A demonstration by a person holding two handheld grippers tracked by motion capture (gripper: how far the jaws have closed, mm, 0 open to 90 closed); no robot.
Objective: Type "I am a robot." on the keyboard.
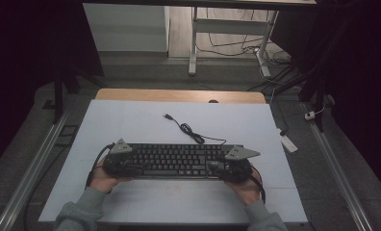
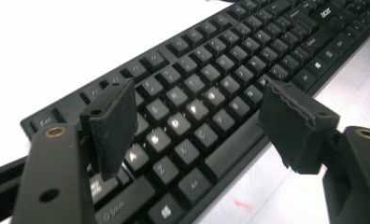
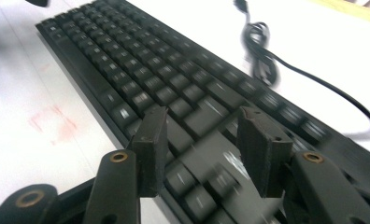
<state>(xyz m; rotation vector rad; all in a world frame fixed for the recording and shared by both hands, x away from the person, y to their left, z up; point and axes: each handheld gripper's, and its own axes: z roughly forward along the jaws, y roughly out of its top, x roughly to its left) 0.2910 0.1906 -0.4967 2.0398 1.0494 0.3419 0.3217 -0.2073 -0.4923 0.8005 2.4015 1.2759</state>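
A black keyboard (image 1: 176, 161) lies across the middle of the white table (image 1: 131, 120). Its cable (image 1: 193, 134) curls back to a loose USB plug (image 1: 168, 116). My left gripper (image 1: 130, 166) hovers at the keyboard's left end. In the left gripper view it (image 2: 195, 105) stands wide open, one pad (image 2: 113, 123) over the letter keys (image 2: 197, 109), the other pad (image 2: 295, 123) beyond the front edge. My right gripper (image 1: 218, 167) is at the right end. In the right gripper view it (image 3: 202, 135) is open above the blurred keys (image 3: 141, 74), with the cable (image 3: 267, 60) behind.
A faint pink mark (image 1: 171, 188) stains the table in front of the keyboard. A wooden strip (image 1: 179, 95) borders the far edge. On the floor are metal rails (image 1: 340, 178), a power strip (image 1: 288, 143) at right and white desk legs (image 1: 193, 48) behind.
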